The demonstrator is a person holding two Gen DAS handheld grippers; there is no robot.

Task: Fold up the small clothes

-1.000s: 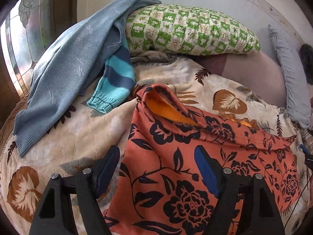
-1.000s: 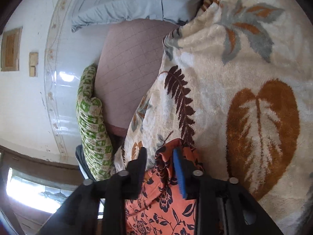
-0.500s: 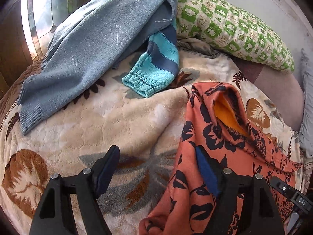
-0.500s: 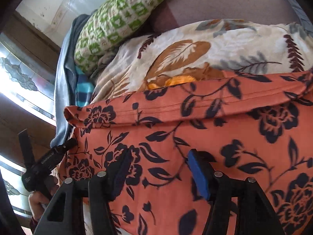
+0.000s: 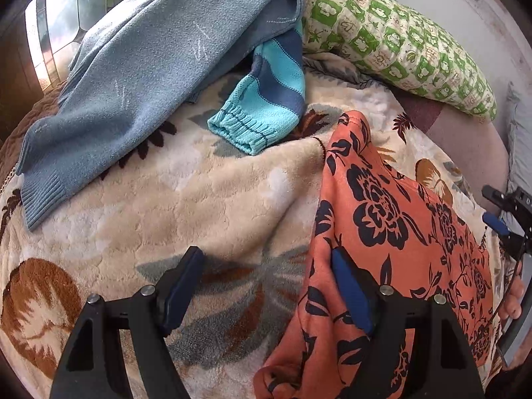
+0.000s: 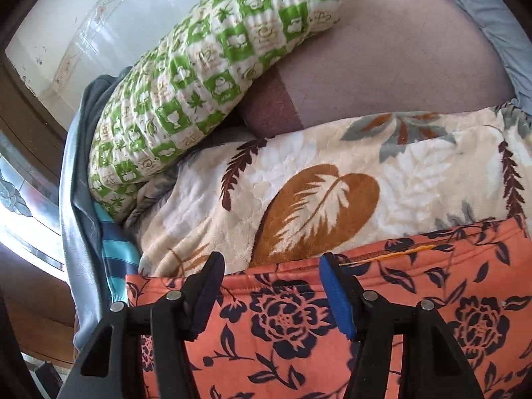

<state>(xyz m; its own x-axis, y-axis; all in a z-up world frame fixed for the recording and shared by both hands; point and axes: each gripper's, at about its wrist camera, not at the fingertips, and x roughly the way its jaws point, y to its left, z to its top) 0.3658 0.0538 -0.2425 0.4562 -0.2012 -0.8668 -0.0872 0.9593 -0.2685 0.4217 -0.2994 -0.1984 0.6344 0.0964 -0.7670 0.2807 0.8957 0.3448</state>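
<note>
The right gripper (image 6: 271, 274) is held with its jaws spread wide above the orange floral garment (image 6: 382, 326) — nothing is gripped between them. Beyond the garment's edge a leaf-patterned blanket (image 6: 332, 179) is spread, and a green checked pillow (image 6: 206, 79) is propped behind it.

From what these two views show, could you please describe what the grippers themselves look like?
Both match. The left gripper has black angular plastic arms with triangular cut-outs and silver pivot screws; its fingers carry blue pads. The right gripper is the same build, with blue pads on its fingers. No cables or sleeves are visible.
</note>
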